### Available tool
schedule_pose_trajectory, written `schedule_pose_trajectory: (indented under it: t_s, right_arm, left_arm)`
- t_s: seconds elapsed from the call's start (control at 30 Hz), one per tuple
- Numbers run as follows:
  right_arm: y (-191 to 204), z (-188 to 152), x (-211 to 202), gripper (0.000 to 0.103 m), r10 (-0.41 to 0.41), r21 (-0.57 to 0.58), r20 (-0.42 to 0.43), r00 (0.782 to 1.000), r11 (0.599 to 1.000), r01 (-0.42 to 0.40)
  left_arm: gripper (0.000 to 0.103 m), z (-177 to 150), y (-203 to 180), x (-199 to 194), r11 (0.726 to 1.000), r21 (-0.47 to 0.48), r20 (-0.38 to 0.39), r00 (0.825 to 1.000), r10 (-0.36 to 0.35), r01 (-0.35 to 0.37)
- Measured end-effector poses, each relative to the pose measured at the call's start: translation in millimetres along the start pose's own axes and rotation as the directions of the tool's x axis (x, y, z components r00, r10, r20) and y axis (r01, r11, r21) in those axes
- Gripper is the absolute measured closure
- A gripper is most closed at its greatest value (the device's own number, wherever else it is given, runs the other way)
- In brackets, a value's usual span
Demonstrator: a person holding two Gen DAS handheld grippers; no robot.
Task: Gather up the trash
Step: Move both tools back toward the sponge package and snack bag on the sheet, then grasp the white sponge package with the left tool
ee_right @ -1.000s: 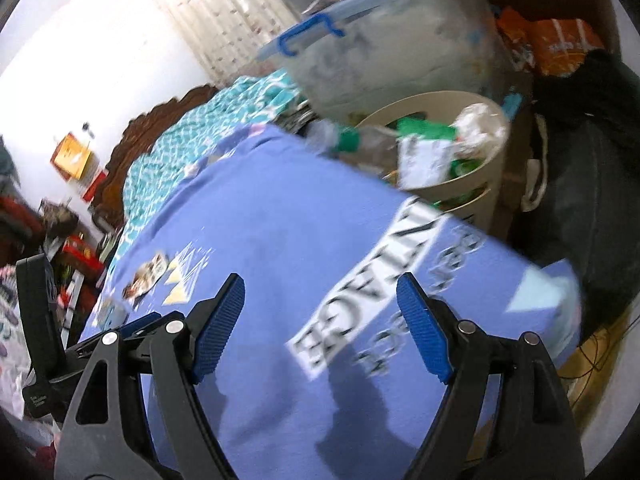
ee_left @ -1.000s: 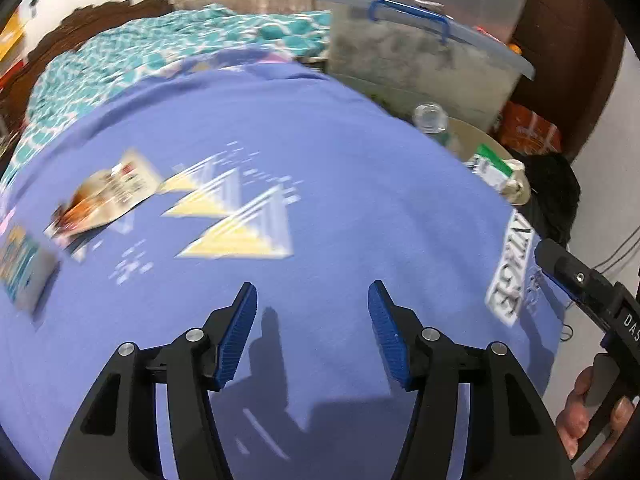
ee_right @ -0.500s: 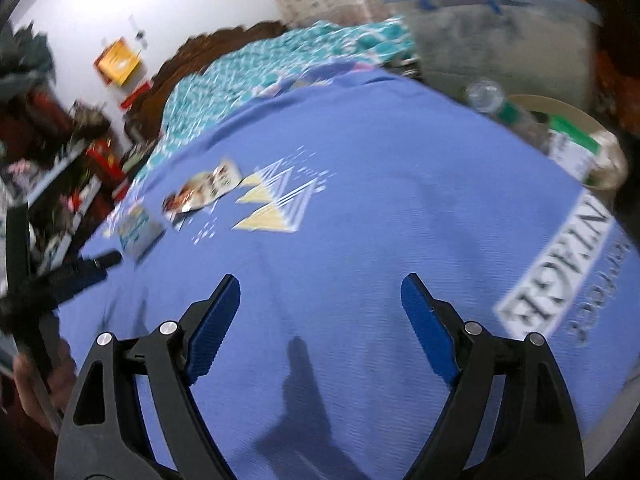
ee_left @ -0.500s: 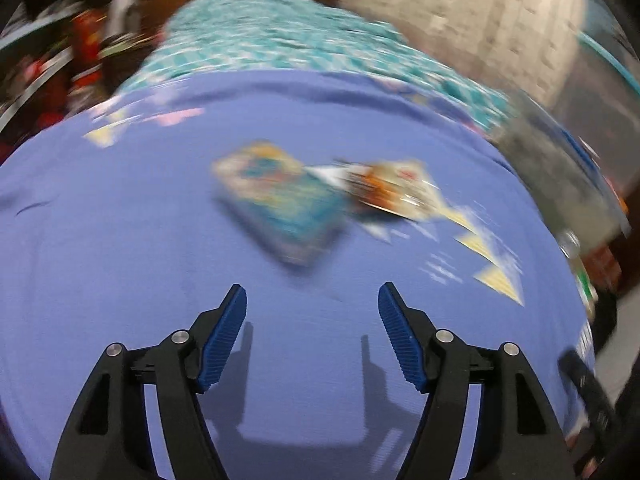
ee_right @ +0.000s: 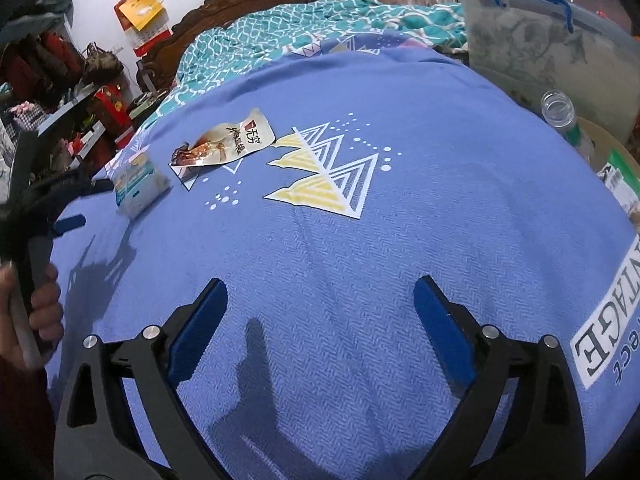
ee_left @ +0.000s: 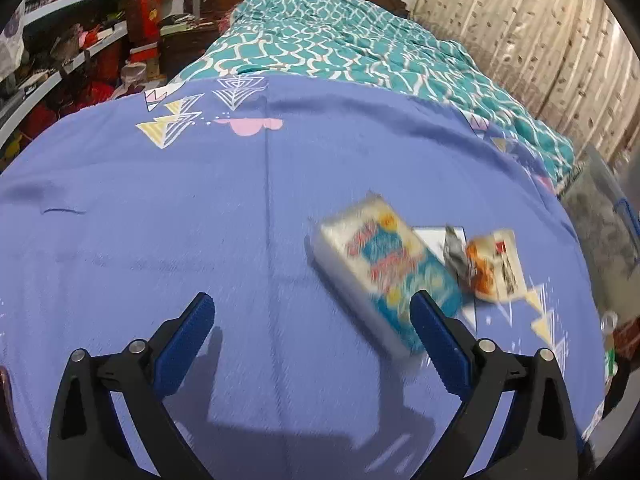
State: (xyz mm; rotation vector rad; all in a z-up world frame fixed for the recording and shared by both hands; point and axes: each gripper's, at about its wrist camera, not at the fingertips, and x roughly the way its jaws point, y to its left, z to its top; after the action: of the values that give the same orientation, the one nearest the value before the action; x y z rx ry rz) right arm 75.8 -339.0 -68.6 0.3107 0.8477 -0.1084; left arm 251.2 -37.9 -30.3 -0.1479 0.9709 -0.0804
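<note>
A white and blue tissue pack [ee_left: 386,266] lies on the blue bedspread [ee_left: 200,220], with a torn snack wrapper [ee_left: 490,266] just to its right. My left gripper [ee_left: 312,344] hovers over the bedspread with its jaws opening wide; the pack sits just beyond its right finger and nothing is between the pads. In the right wrist view the same tissue pack [ee_right: 138,184] and snack wrapper [ee_right: 226,144] lie at the far left. My right gripper [ee_right: 320,320] is opening too, over bare cloth, with nothing held.
A beige waste basket [ee_right: 608,152] holding a clear bottle [ee_right: 560,114] and cartons stands off the bed's right edge, under a lidded plastic storage box [ee_right: 540,32]. A teal patterned quilt [ee_left: 360,40] covers the bed's far end. Cluttered shelves [ee_left: 60,40] line the left.
Both grippers swung left across the bed, away from the basket toward the tissue pack and wrapper. Both sets of jaws have spread wider.
</note>
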Motion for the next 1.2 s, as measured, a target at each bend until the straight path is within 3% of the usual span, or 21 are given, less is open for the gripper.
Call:
schedule_pose_trajectory:
  t_s: [0.27,0.4,0.57,0.83,0.97,1.03,1.1,1.17,1.2]
  right_arm:
    - [-3,0,-1,0.008,0.025,0.018,0.009,1.0,1.0,-0.025]
    - [-2,0,0,0.008,0.021,0.014,0.007,1.0,1.0,-0.021]
    - [-1,-1,-1,0.008,0.023,0.015,0.008,1.0,1.0,-0.023]
    - [-1,-2,-1,0.008,0.022,0.012,0.006,1.0,1.0,-0.022]
    - [-1,-2,-1,0.008,0.021,0.012,0.006,1.0,1.0,-0.022]
    - [-1,-2,-1,0.008,0.023,0.013,0.006,1.0,1.0,-0.023]
    - [-1,-3,-1,0.008,0.022,0.012,0.007,1.0,1.0,-0.022]
    - [-1,-2,-1,0.008,0.022,0.012,0.007,1.0,1.0,-0.022]
    - [-1,-2,-1,0.008,0.022,0.012,0.006,1.0,1.0,-0.022]
  left_arm:
    - [0.009,30,-19,37,0.998,-0.021,-0.065,0.996,0.055,-0.056]
    - [0.008,32,-27,47,0.996,-0.015,-0.04,0.995,0.088,-0.089]
    - [0.008,33,-29,53,0.996,-0.033,-0.028,0.997,0.077,-0.078]
    - [0.009,45,-30,57,0.997,-0.074,-0.077,0.997,0.021,-0.027]
    - [0.009,43,-39,72,0.998,-0.041,-0.111,0.993,0.049,-0.054]
    - [0.009,39,-45,74,0.996,-0.002,-0.088,0.992,0.093,-0.094]
    - [0.015,34,-47,72,0.993,0.029,-0.066,0.991,0.12,-0.118]
    - [0.03,27,-46,64,0.993,0.052,-0.042,0.993,0.11,-0.107]
    - [0.03,24,-44,62,0.993,0.059,-0.043,0.994,0.102,-0.1]
